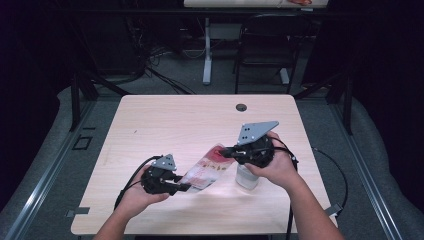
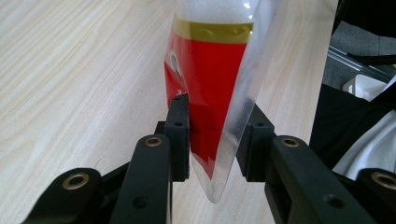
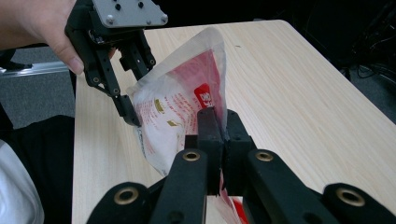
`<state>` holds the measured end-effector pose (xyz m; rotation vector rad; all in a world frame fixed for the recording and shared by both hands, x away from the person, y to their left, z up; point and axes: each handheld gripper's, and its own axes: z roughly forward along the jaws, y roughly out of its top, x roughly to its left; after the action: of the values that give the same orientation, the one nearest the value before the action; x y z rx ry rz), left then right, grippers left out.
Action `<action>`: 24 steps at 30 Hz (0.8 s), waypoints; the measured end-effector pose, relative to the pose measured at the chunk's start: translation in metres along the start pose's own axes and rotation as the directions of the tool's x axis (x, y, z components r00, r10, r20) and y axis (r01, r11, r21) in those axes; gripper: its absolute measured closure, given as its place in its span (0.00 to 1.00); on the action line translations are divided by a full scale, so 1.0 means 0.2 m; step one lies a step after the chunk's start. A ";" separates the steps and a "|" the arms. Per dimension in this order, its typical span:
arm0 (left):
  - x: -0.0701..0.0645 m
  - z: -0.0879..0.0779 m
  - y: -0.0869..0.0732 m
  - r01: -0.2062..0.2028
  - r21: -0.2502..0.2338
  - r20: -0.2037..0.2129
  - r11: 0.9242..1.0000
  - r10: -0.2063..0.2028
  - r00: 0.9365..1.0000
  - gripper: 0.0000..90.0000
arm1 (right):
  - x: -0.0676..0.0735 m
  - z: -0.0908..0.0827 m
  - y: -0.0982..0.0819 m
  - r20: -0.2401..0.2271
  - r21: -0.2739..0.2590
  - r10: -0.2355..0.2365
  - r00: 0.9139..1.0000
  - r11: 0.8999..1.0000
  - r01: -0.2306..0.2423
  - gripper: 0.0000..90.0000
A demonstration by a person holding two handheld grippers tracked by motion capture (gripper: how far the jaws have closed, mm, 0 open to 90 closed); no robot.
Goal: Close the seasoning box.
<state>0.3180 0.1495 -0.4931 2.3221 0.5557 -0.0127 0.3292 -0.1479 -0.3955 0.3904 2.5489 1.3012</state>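
We lose the pouch (image 2: 210, 93) top past the left gripper view's upper edge, its print (image 3: 168, 112) too small to read, white cup (image 1: 246, 177) half hidden under the right hand (image 1: 280, 165), forearms cut off below.

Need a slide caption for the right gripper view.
Right gripper shut on the red-and-white pouch's edge; left gripper holds its far end above the wooden table.

Left gripper (image 1: 186, 187) jaws clamped, part-open; right gripper (image 1: 223, 151) jaws pinched shut.
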 end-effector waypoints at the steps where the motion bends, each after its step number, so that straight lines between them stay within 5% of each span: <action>1: 0.00 0.00 0.00 0.002 0.003 0.005 1.000 -0.002 1.000 0.78 | 0.00 0.00 -0.01 0.001 -0.006 0.003 1.000 1.000 -0.003 0.99; 24: 0.00 -0.01 0.01 0.002 0.009 -0.016 1.000 -0.001 1.000 0.78 | 0.00 0.00 -0.12 0.023 -0.067 0.055 0.998 0.996 -0.053 0.99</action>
<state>0.3177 0.1495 -0.4909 2.3324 0.5666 0.0032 0.3260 -0.1609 -0.4149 0.4615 2.4838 1.3871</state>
